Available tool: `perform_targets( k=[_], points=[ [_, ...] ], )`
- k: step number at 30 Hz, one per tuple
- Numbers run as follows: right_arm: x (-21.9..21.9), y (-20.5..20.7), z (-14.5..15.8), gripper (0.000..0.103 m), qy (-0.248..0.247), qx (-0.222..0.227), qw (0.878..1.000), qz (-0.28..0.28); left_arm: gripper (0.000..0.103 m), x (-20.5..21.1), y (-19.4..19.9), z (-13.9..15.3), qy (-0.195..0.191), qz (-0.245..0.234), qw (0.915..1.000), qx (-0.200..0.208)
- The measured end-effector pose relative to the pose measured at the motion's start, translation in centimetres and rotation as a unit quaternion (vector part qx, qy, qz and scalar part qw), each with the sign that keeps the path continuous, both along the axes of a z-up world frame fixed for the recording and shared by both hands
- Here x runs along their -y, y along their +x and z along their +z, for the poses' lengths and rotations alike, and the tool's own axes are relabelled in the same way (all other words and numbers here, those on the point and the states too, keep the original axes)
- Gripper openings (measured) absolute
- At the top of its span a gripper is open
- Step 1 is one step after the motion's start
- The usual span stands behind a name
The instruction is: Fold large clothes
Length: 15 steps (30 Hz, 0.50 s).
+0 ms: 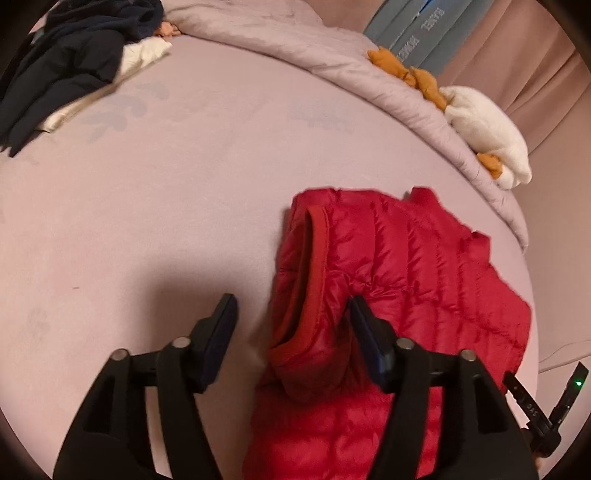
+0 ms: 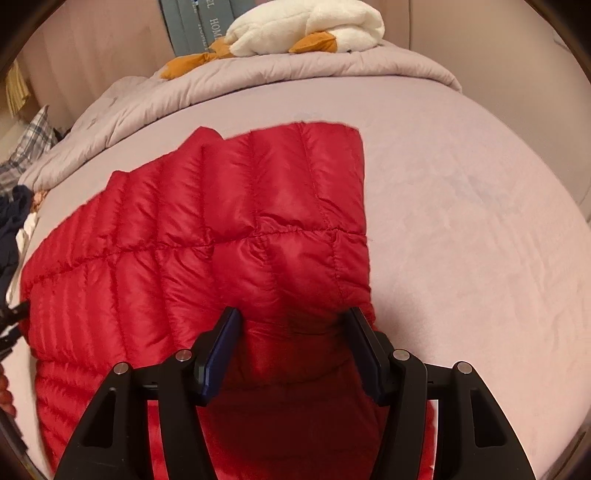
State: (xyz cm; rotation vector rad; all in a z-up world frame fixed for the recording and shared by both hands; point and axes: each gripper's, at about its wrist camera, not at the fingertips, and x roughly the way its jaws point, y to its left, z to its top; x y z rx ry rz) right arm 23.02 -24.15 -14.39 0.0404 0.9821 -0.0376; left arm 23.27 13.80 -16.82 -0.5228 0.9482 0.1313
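Fingers of the left gripper (image 1: 291, 306) stand wide, nothing pinched, the armhole edge of the red vest (image 1: 388, 280) lying between them. Right gripper (image 2: 291, 319) fingers straddle a bulge of the vest; whether they pinch it I cannot tell. It lies folded on the bed (image 1: 147, 192), near the quilt (image 1: 295, 44) edge.

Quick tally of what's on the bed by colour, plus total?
Red: 1, the quilted puffer vest
Dark navy: 1, the heap of clothes
White and orange: 1, the plush toy
Cream: 1, the fabric under the dark heap
Grey: 1, the rolled comforter
Total: 5
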Motion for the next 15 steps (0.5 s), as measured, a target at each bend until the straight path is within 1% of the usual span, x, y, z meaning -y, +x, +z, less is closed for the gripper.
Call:
perform_targets(
  k=[1,3,6,8,9,10,12,15],
  points=[
    [0.0,-0.3,0.4,0.062,0.000,0.006,1.000,0.001,0.075,0.0,-0.7,0.9,0.005,0.001,0.9999,0.012],
    [0.1,-1.0,1.4,0.068,0.007,0.019,1.000,0.001,0.089,0.2,-2.0,2.6,0.012,0.001,0.9994,0.032],
    [-0.1,-2.5,3.1,0.076,0.018,0.043,0.999,0.006,0.095,0.7,-4.1,5.2,0.015,-0.008,0.9980,0.061],
    [-0.3,-3.7,4.5,0.083,0.015,0.059,0.998,0.010,0.099,1.2,-5.4,6.8,0.017,-0.017,0.9966,0.078],
    [-0.5,-4.2,5.1,0.089,0.013,0.068,0.997,0.013,0.102,1.5,-6.3,7.8,0.020,-0.024,0.9954,0.091],
    [-0.6,-4.8,5.6,0.093,0.012,0.078,0.997,0.017,0.103,1.9,-7.1,8.6,0.024,-0.030,0.9939,0.103],
    [-1.0,-6.0,7.2,0.095,0.009,0.101,0.994,0.028,0.103,2.5,-8.5,10.0,0.031,-0.041,0.9913,0.121],
    [-1.5,-7.8,9.3,0.097,0.003,0.132,0.990,0.044,0.103,3.3,-10.5,11.5,0.028,-0.055,0.9880,0.142]
  ],
)
